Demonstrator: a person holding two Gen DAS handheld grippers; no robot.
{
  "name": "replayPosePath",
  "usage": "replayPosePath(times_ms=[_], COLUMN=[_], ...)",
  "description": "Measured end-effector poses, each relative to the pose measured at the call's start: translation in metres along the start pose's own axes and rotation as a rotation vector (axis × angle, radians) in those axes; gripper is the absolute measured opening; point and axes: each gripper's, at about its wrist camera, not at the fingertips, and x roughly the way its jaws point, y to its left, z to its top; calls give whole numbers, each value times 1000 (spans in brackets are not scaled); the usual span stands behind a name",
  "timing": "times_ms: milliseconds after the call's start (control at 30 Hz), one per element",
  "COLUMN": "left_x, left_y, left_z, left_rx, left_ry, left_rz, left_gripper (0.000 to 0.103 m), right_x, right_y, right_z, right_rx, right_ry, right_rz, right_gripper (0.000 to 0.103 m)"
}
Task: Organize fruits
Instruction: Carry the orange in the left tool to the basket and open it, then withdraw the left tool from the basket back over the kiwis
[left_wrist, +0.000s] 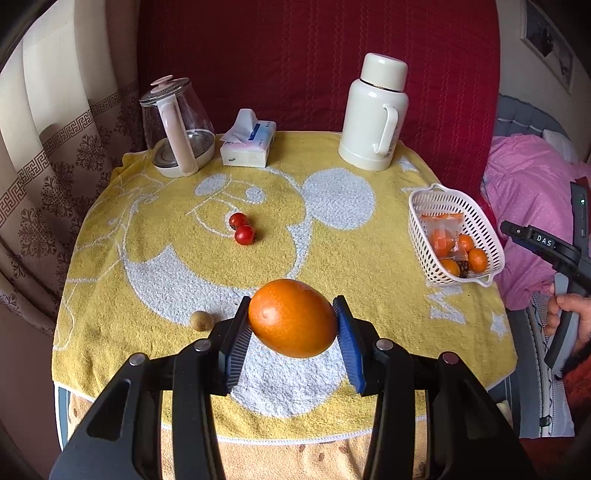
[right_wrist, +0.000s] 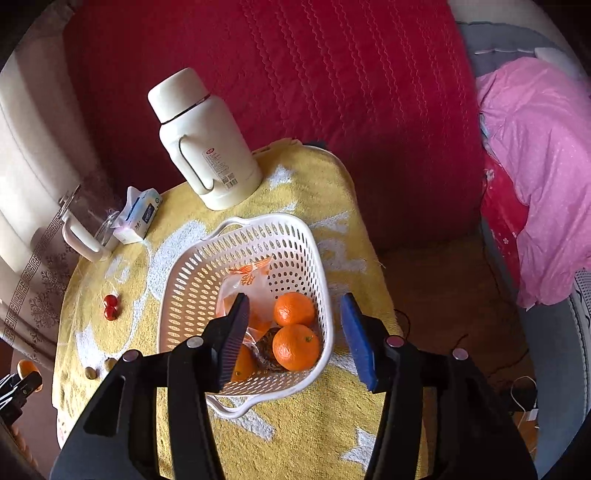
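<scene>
Right, your table wears a fluffy yellow terry towel (left_wrist: 155, 258). On its right side sits a perforated white plastic basket (right_wrist: 192, 280) of smooth tangerines (right_wrist: 295, 347); your right tongs (right_wrist: 291, 341) gape empty over it. Your left tongs (left_wrist: 291, 328) clamp a glossy oval orange (left_wrist: 293, 317) above the table's near edge.

A large orange (left_wrist: 292, 318) sits between the left gripper's fingers (left_wrist: 236, 343). Two red cherry tomatoes (left_wrist: 242, 229) lie beyond them; the white perforated plastic basket (left_wrist: 421, 225) stands far right, holding small oranges (left_wrist: 477, 259).
</scene>
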Motion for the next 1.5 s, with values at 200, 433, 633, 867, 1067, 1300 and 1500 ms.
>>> replayPosePath(times_ms=[200,433,633,867,1067,1300,1500], left_x=[16,43,62,84,96,86,71], left_y=[-26,-73,-119,-160,-168,-140,-104], left_z=[13,34,48,56,58,59,55], left_rx=[37,115,194,254,256,218,166], left_ry=[12,21,24,46,58,39,15], left_rz=[-73,-165,-238,-303,-304,-266,-190], left_gripper=[44,44,44,44,46,47,62], right_x=[-21,-39,-54,-65,-67,-60,-50], right_y=[-8,-15,-21,-28,-31,-20,8], right_z=[-10,-25,-35,-43,-49,-45,-42], right_rx=[12,32,48,73,82,75,37], right_ry=[-18,-15,-14,-16,-8,-8,-3], right_rz=[-19,-19,-17,-25,-25,0,55], right_gripper=[61,62,62,63,63,63,75])
